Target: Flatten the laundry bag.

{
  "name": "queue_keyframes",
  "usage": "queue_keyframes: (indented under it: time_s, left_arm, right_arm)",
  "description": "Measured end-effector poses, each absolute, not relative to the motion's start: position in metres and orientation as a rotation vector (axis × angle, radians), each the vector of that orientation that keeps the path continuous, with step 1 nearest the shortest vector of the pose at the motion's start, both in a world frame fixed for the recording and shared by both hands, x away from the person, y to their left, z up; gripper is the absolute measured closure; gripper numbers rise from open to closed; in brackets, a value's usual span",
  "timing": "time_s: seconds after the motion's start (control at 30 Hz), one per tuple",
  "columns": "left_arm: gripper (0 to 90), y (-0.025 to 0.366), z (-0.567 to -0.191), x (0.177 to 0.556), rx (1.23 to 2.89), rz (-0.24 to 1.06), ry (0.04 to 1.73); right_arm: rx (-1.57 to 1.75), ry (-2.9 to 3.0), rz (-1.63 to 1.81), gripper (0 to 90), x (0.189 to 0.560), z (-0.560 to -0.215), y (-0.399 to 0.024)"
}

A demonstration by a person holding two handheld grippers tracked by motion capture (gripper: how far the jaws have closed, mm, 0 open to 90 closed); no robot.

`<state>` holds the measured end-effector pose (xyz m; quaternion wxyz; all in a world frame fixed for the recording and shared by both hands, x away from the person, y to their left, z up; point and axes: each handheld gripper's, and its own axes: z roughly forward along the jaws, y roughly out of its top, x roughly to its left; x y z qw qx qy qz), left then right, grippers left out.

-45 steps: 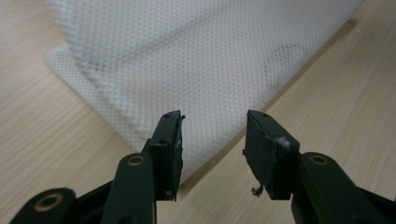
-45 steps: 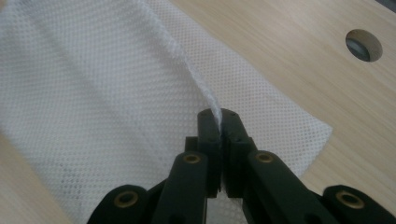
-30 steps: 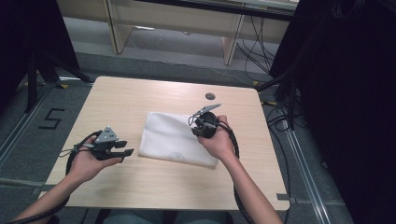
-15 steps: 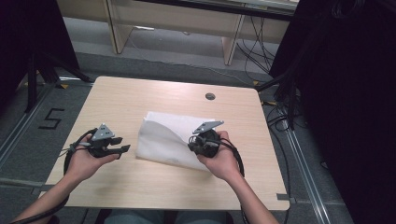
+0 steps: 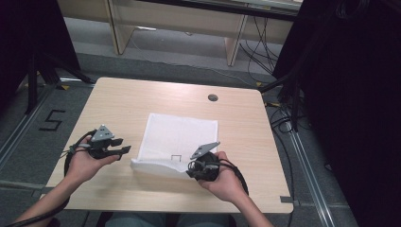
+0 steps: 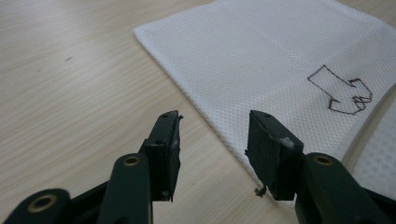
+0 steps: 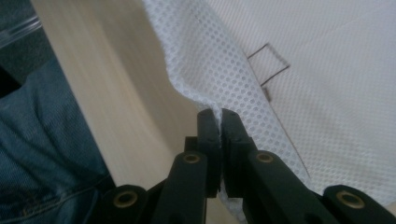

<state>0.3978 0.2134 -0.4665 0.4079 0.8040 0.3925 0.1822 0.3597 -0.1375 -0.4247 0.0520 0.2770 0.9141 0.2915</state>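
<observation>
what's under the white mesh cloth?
The wooden table lies under the white mesh cloth. The near edge is lifted where the right gripper pinches it, and bare tabletop shows beneath that fold. Whatever lies under the flat part is covered.

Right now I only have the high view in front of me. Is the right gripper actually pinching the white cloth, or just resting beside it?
Observer: Pinching. In the right gripper view the right gripper has its jaws shut on a raised edge of the white cloth.
Reviewer: And the left one?
Observer: In the left gripper view the left gripper stands open, with bare table between its tips and the cloth's edge just past them.
Reviewer: What is that small mark on the cloth?
Observer: An outline drawn in dark lines, angular, on the mesh weave.
</observation>
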Motion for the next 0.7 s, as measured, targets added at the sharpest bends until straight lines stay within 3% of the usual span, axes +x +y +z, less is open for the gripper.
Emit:
queue_keyframes:
  time_s: [0.2,0.37,0.7]
  left_arm:
    - [53.2,0.188,-0.472,0.393,2.080,0.431,0.896]
    - [53.1,0.170,-0.479,0.388,2.131,0.393,0.848]
    - [53.1,0.158,-0.484,0.381,2.190,0.362,0.794]
  right_arm:
    - [0.818,2.891,0.820,85.9,0.349,-0.447,-0.138]
    - [0.838,2.956,0.789,77.6,0.340,-0.456,-0.138]
    - [0.864,2.966,0.831,63.7,0.326,-0.440,-0.149]
